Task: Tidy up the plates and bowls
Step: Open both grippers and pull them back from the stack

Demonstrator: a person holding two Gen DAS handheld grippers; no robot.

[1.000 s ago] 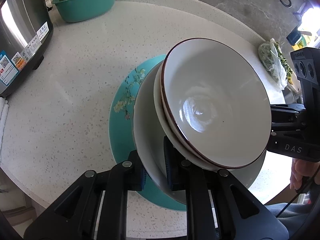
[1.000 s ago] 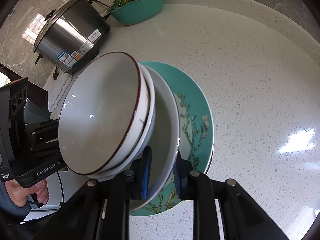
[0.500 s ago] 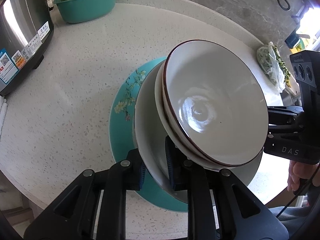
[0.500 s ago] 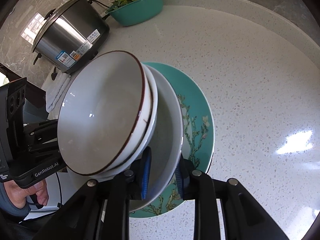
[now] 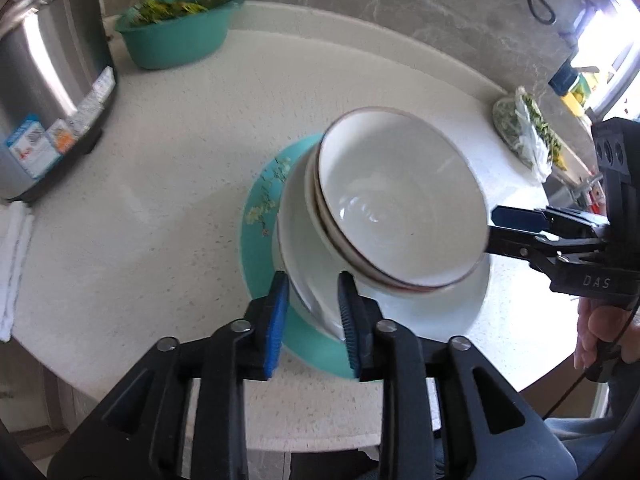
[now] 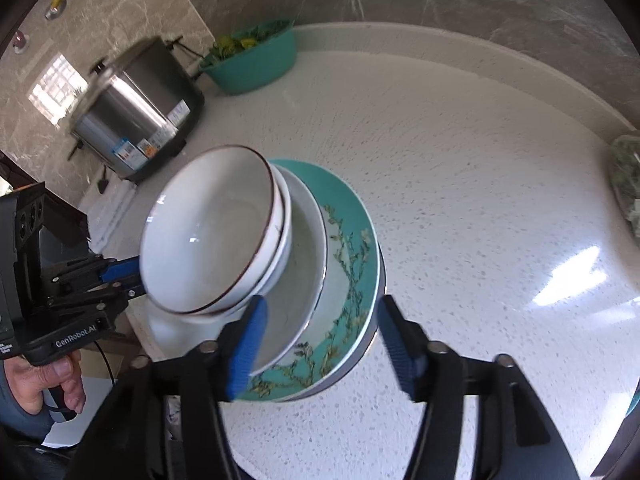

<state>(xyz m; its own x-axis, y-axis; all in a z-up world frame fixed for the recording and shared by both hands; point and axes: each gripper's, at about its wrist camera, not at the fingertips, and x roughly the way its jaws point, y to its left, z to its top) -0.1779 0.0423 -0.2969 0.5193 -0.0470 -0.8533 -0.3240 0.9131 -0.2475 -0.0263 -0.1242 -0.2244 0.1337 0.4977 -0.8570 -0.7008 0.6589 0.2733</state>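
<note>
Teal plate (image 6: 352, 240) lies on the speckled counter (image 5: 160, 200), with a white plate (image 6: 308, 264) and two nested bowls (image 5: 400, 208) stacked on it. Both the left gripper (image 5: 312, 320) and right gripper (image 6: 320, 344) are opening, their pads off the plates' rims.

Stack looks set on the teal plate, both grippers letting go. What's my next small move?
Probably back both grippers straight away from the stack. The left gripper and right gripper are opening, their pads clear of the white plate, which sits on the teal plate with the two bowls nested on it.
</note>
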